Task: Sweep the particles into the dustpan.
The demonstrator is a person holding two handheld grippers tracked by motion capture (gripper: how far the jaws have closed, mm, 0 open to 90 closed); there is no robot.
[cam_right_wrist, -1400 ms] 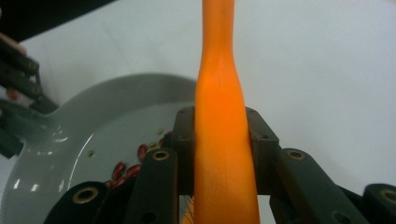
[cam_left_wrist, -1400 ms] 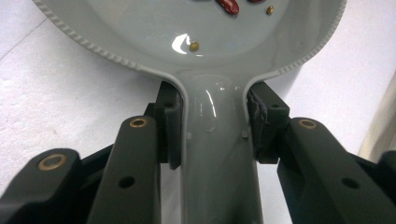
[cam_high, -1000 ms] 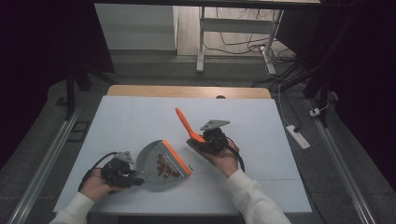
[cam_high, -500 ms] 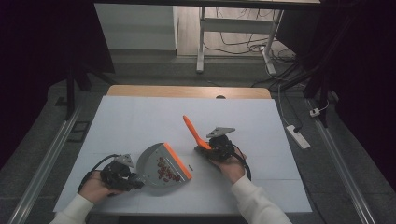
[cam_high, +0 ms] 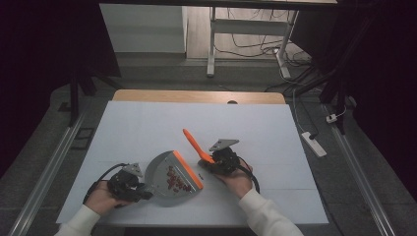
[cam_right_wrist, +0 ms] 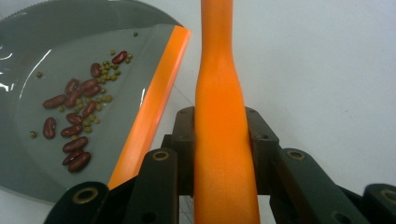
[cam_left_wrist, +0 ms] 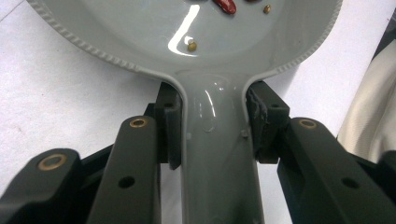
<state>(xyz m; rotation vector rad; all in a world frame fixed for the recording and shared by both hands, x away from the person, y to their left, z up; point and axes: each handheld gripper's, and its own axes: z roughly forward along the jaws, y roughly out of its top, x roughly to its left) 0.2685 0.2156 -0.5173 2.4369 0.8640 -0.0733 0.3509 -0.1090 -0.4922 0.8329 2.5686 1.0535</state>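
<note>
Sweeping beans into the pan looks mostly done. The grey plastic dustpan with an orange front lip [cam_high: 169, 176] lies on the white-covered counter [cam_high: 147, 128], at about 9 o'clock from the right gripper [cam_high: 216, 161], and already carries a heap of dark red kidney beans and small green beans [cam_right_wrist: 79, 119] on its floor. The left gripper [cam_high: 129, 184] sits at about 8 o'clock from the pan, its fingers [cam_left_wrist: 169, 126] closed on the pan's grey handle [cam_left_wrist: 217, 154], one pad pressing each side. The right gripper's fingers [cam_right_wrist: 184, 144] are clamped on the orange plastic handle of the brush [cam_right_wrist: 219, 116], which slants up toward 11 o'clock in the high view. What seems left: one or two stray dark bits [cam_high: 202, 175] on the counter just off the orange lip, at 3 o'clock from it, so I judge a last short sweep remains
</note>
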